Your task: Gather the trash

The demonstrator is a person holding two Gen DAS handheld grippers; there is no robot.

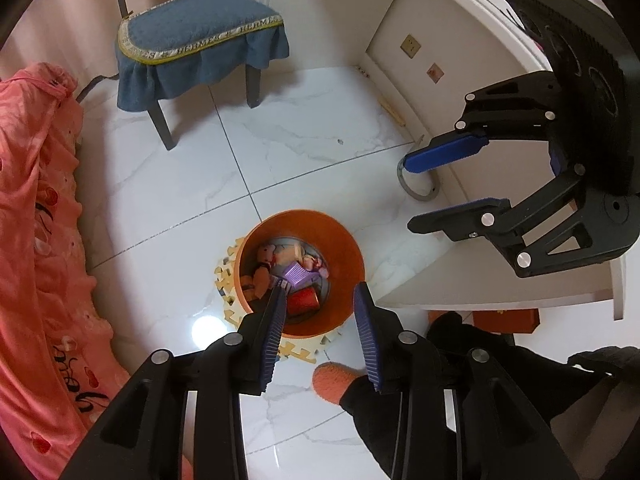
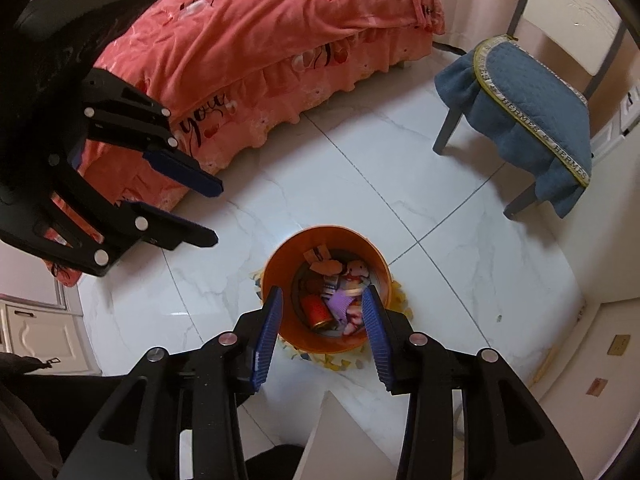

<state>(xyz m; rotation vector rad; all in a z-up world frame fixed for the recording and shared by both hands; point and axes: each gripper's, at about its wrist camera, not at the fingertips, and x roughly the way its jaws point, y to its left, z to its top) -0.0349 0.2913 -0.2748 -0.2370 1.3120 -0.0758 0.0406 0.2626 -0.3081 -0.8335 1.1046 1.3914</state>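
Note:
An orange bin (image 1: 352, 256) stands on the white tile floor on a yellow foam mat (image 1: 298, 350). It holds trash: a purple piece (image 1: 298, 272), a red can (image 1: 303, 300), orange scraps. It shows in the right wrist view (image 2: 276, 276) too, with the red can (image 2: 318, 312) inside. My left gripper (image 1: 320, 292) is open and empty, high above the bin. My right gripper (image 2: 322, 294) is open and empty, also above the bin. The right gripper shows in the left wrist view (image 1: 408, 192), the left gripper in the right wrist view (image 2: 218, 212).
A bed with a pink cover (image 2: 260, 40) lies on one side. A chair with a blue cushion (image 1: 200, 28) stands beyond the bin. A white desk (image 1: 460, 40) is at the right, its corner (image 2: 336, 436) below my right gripper. My foot in an orange sock (image 1: 332, 380) is near the bin.

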